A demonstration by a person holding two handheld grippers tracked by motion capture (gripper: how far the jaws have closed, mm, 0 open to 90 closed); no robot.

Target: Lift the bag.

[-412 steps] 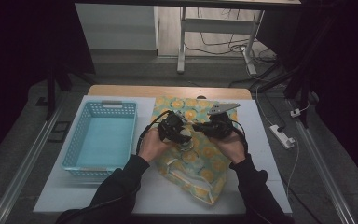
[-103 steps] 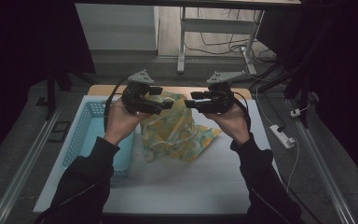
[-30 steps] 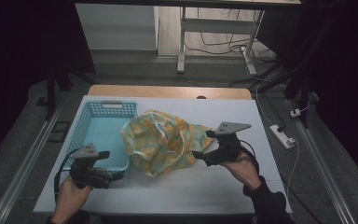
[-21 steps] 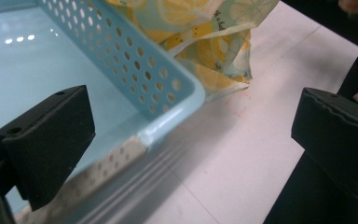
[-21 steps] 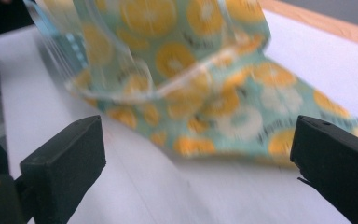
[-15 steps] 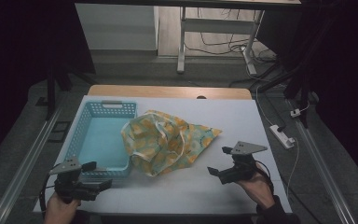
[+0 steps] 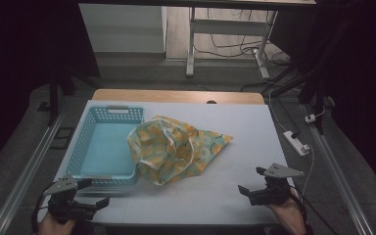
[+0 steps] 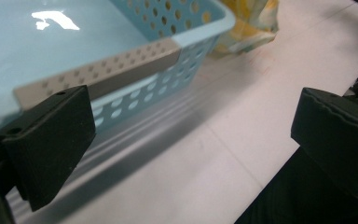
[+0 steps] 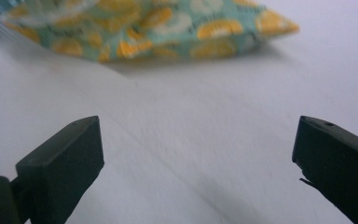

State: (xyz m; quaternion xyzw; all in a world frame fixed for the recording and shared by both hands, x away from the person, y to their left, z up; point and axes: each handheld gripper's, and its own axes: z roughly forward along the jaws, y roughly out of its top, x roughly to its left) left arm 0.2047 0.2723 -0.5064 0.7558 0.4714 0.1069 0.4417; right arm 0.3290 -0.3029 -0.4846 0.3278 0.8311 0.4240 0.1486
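My high view is dim, its surroundings nearly black, with only the table (image 7: pixel 225 147) lit from overhead. In my left gripper view glare sits on the basket (image 8: pixel 51 18) floor; the cloth (image 9: pixel 135 28) in my right gripper view is soft and blurred.

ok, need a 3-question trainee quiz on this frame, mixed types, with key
1. True or false: the left tongs grip the patterned cloth.
2. Multiple choice: how does the cloth lie relative to the blue basket? A) wholly inside it; B) draped over its right rim, mostly on the table; C) apart from it, at the table's far right edge.
3. Fill in: in the right gripper view, the right tongs stand ___ , with bare table between the jaws.

Key: 1 false, both tongs sit at the near edge, clear of the cloth; 2 B; 3 open.
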